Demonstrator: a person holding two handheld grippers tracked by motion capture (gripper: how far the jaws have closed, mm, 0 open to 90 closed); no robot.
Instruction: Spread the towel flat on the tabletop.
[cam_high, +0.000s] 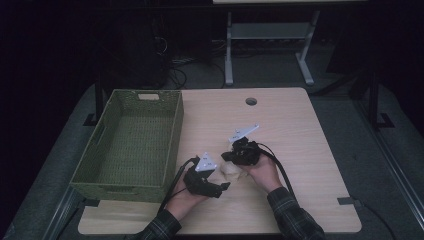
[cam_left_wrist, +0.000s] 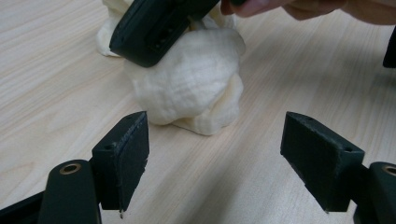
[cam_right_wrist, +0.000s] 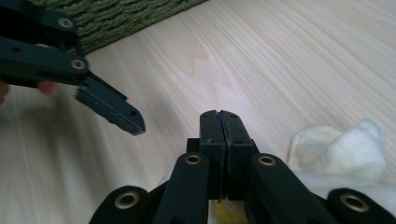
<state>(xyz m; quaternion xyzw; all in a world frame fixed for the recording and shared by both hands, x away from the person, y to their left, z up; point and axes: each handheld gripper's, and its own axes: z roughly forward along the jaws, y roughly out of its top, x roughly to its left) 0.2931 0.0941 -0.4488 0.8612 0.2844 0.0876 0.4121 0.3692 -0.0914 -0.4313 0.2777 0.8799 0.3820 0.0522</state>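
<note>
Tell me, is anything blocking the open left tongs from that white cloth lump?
Partly. The table between the left tongs and the white cloth lies bare, but the shut right tongs rest on the cloth's top.

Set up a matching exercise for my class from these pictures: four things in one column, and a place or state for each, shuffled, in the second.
Things
1. left hand-held gripper
2. right hand-held gripper
3. green woven basket
4. white cloth

Place or state
A. lies crumpled on the table between the two hands
B. jaws pressed together
C. jaws wide apart
D. stands along the table's left edge

Pairs: 1-C, 2-B, 3-D, 4-A
</note>
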